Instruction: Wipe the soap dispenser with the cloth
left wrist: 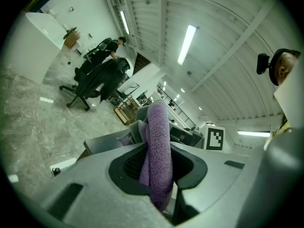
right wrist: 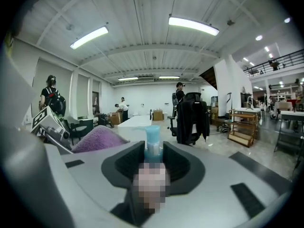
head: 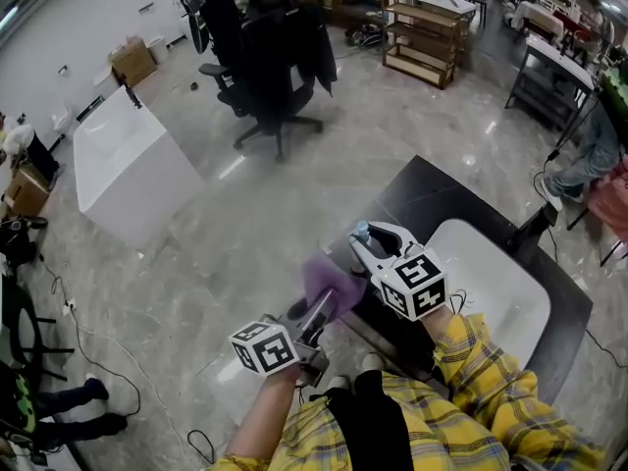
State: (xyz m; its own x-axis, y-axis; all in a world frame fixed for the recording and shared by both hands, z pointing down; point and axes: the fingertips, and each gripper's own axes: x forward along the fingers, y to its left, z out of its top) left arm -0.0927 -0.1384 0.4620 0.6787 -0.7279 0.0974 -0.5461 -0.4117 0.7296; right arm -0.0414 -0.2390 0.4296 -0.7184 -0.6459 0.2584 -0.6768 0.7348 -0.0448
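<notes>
In the head view my left gripper (head: 316, 314) is shut on a purple cloth (head: 334, 281), and the cloth's upper end lies against the side of my right gripper (head: 366, 250). The right gripper is shut on the soap dispenser, whose light blue pump top (head: 361, 231) sticks out past the jaws. The left gripper view shows the cloth (left wrist: 158, 127) pinched upright between the left gripper's (left wrist: 156, 172) pads. In the right gripper view the blue pump (right wrist: 153, 141) stands between the right gripper's (right wrist: 152, 163) jaws, with the cloth (right wrist: 97, 139) just to its left. The bottle's body is hidden.
Below my hands are a black table (head: 432, 199) and a white basin (head: 500, 283). A white block-shaped unit (head: 128, 165) stands at the left, and a black office chair with a jacket (head: 280, 57) further off. A wooden shelf (head: 422, 32) is behind. Cables lie on the floor at the left.
</notes>
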